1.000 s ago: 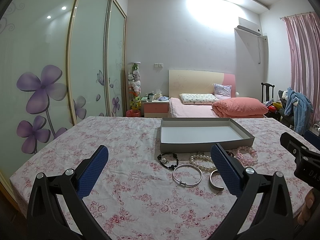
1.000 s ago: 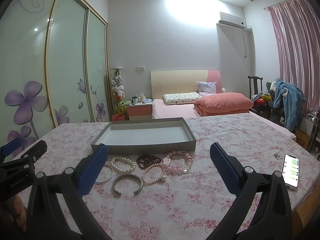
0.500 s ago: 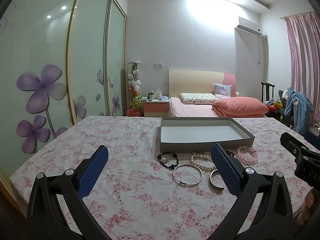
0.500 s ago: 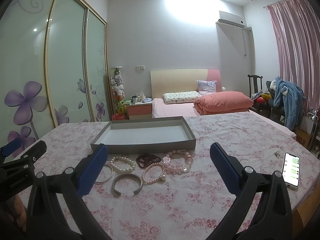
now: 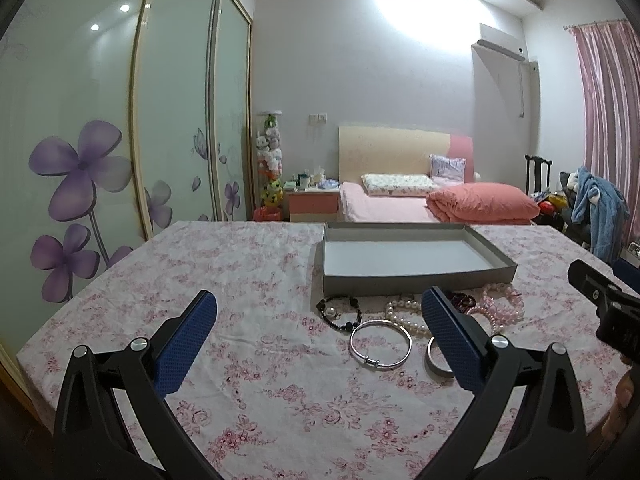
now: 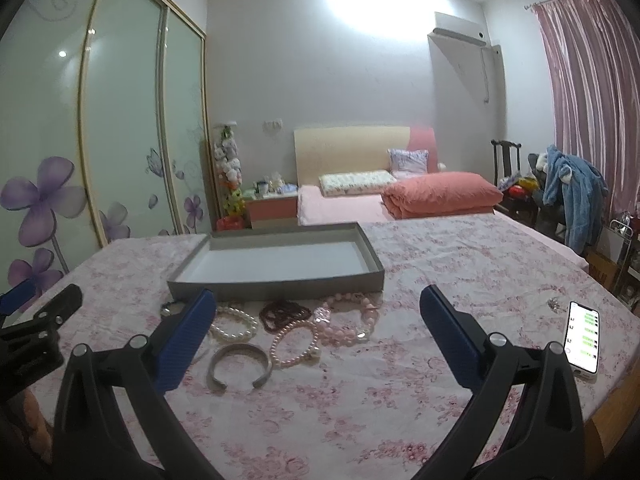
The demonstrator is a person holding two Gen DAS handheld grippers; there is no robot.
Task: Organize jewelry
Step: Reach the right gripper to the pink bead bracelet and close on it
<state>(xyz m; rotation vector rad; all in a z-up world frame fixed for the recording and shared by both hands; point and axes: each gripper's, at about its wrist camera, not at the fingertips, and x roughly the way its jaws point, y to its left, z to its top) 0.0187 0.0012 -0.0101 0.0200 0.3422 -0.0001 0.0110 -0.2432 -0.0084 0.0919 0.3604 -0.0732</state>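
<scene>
Grippers first: our left gripper [image 5: 318, 330] and right gripper [image 6: 318, 330] both hover above the floral tablecloth [image 5: 248, 280] with jaws spread wide, released and carrying nothing. Nothing is in the tray yet, so we judge the job at its start.

Just beyond the left fingers, toward one o'clock, lie the silver bangle [image 5: 380, 344] and the black bead bracelet [image 5: 340, 313]. In the right view, the open silver cuff [image 6: 239, 365] sits at eleven o'clock, with the white pearl bracelet [image 6: 236, 323], pink pearl bracelet [image 6: 295, 343], dark red beads [image 6: 285, 313] and pink chunky beads [image 6: 352, 320] behind it. Farther still stands the empty grey tray [image 6: 276, 282].

For a clean first pick, we would take an outlying piece like the bangle, closing across its rim, not into the touching strands.

Our left finger hides part of the cuff and pearls; a small shiny item [image 6: 554, 303] by the phone [image 6: 582, 336] is unreadable.
</scene>
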